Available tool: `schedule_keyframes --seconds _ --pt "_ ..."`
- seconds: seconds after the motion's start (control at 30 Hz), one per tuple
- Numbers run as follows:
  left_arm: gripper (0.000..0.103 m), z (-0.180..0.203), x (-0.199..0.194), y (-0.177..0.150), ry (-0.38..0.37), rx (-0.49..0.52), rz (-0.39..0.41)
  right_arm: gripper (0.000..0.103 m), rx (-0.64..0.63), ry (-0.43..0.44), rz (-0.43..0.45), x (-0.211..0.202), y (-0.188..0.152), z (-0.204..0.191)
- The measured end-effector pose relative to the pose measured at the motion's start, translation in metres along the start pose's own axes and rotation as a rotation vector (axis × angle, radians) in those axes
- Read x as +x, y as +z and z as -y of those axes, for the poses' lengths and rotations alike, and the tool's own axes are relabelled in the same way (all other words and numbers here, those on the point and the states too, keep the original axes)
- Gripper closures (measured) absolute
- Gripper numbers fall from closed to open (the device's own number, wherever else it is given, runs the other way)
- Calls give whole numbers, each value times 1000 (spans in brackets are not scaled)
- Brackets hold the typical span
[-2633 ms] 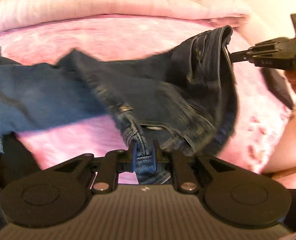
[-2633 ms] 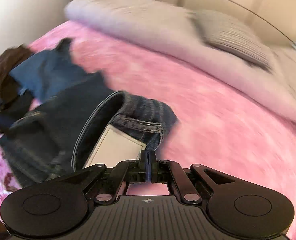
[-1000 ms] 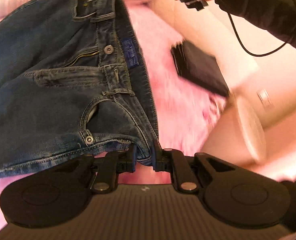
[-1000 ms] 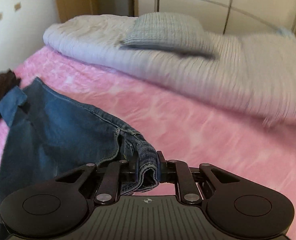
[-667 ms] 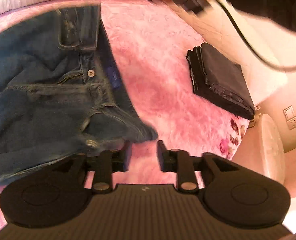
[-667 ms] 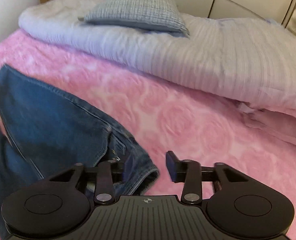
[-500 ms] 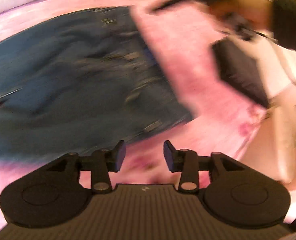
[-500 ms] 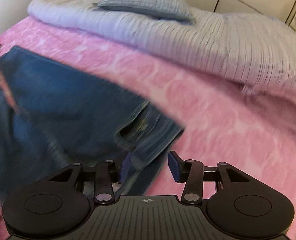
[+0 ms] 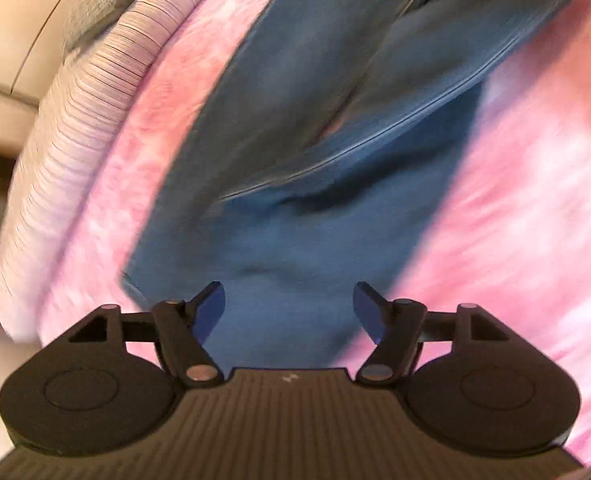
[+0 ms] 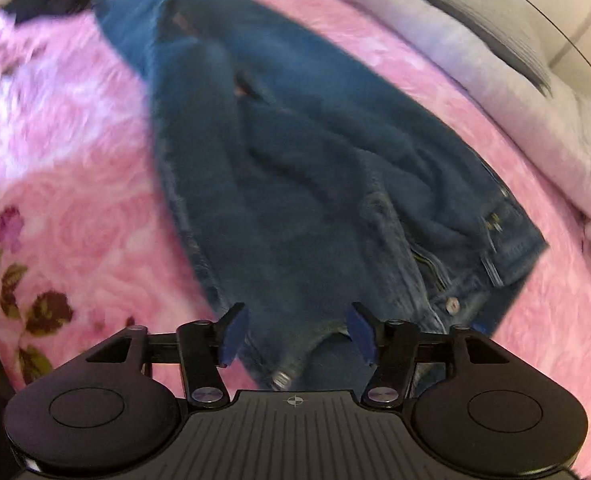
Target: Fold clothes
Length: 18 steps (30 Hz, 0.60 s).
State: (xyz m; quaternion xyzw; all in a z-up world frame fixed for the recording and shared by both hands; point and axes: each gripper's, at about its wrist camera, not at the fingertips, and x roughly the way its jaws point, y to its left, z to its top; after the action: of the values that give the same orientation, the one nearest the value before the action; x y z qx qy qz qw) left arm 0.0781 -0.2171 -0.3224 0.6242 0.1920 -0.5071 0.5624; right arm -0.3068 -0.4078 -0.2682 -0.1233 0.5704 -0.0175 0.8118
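So far the jeans [image 10: 295,168] lie spread on the bed just ahead of both grippers, unfolded, legs overlapping; every fold looks left to do. Thick blue denim, creased, with metal button and zip. Left gripper [image 9: 289,310] and right gripper [image 10: 297,334] gape wide, empty, above fuzzy pink blanket [image 10: 75,216].

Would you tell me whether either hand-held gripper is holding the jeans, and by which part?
Neither: the left hand-held gripper and right one are open above the jeans.

A pink floral bedspread [image 10: 75,216] (blurred) — striped pale duvet [image 9: 83,92] beside cream panelled wall [image 9: 11,28].
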Motion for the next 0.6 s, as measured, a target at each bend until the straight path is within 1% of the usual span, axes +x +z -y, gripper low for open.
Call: schedule_keyframes --seconds 0.03,0.1,0.17,0.2,0.23,0.27,0.3,0.33,0.37,0.4,0.43,0.47,0.53,0.6 --pt "33 -15 14 -6 -5 24 8 39 -20 -1 -19 7 6 -5" --pt "33 -46 42 -16 -51 55 18 38 -60 -6 -71 27 14 -13" --pt "34 -67 64 -22 -135 75 51 38 -103 -16 -132 45 20 -23" --pt "36 -73 73 -23 -192 84 57 38 -121 -26 -166 53 22 -27" --pt "39 -75 83 -21 -254 94 44 38 -137 -36 -190 59 23 -31" --pt "47 -76 93 -20 -305 113 28 38 -153 -47 -205 63 24 -33" --pt "56 -76 99 -18 -338 134 19 38 -167 -55 -222 66 23 -33" --pt "62 -75 102 -17 -356 154 16 38 -179 -62 -239 70 21 -33" --pt "76 -74 103 -16 -369 170 13 38 -183 -71 -254 74 21 -33" --pt "88 -72 103 -16 -377 182 10 49 -184 -89 -263 77 20 -31" --pt "91 -70 99 -17 -378 195 9 78 -187 -112 -271 80 18 -30" --pt "96 -69 92 -19 -369 203 13 84 -193 -122 -283 82 17 -28" --pt "98 -71 70 -23 -338 201 30 91 -192 -120 -295 82 16 -25" --pt "99 -81 39 -26 -280 163 59 92 -192 -131 -282 72 17 -19"
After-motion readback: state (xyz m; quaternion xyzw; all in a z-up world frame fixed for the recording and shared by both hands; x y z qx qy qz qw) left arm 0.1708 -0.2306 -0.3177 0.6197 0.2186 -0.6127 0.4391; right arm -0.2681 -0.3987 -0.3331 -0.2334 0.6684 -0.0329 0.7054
